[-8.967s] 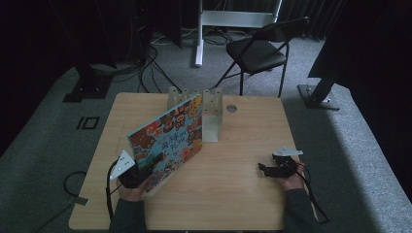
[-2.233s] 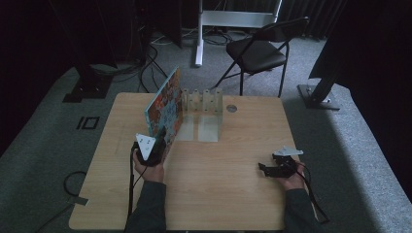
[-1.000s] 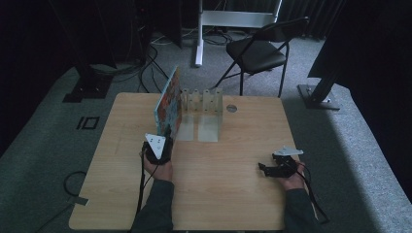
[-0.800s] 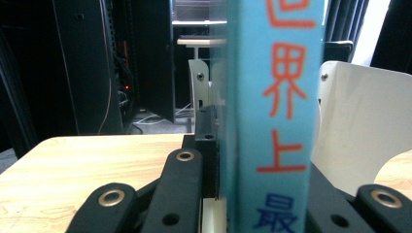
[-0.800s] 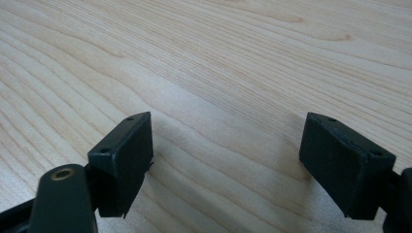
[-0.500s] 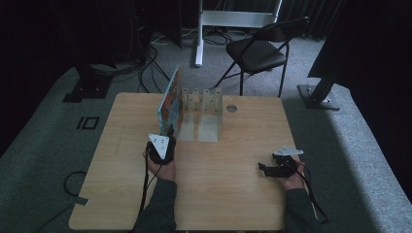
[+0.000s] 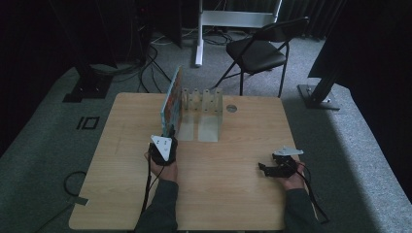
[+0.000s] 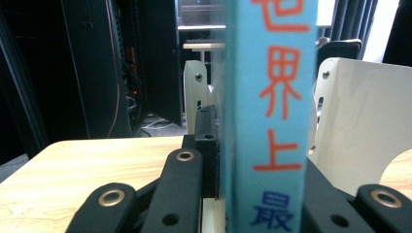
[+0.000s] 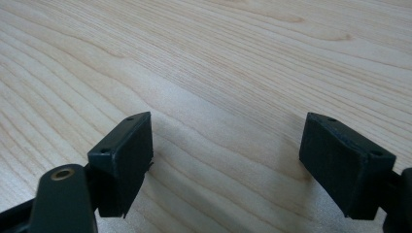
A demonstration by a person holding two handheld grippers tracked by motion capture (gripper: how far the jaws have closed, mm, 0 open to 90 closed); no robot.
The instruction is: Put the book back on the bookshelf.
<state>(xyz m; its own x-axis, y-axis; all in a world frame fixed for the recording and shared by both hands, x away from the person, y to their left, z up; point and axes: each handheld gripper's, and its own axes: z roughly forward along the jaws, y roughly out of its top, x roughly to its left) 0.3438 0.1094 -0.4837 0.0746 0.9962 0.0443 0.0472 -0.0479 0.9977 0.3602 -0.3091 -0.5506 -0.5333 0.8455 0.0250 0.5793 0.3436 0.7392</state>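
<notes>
Book (image 7: pixel 171 101) upright on edge at the left end of the white rack (image 7: pixel 201 111), clamped at its near edge by the left gripper (image 7: pixel 167 136); blue spine (image 8: pixel 267 116) between the jaws. Right gripper (image 7: pixel 265 168) low over the table (image 7: pixel 228 194), well apart, jaws spread, empty.

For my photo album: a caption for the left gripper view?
Left gripper clamps a blue book upright beside a white rack.
</notes>
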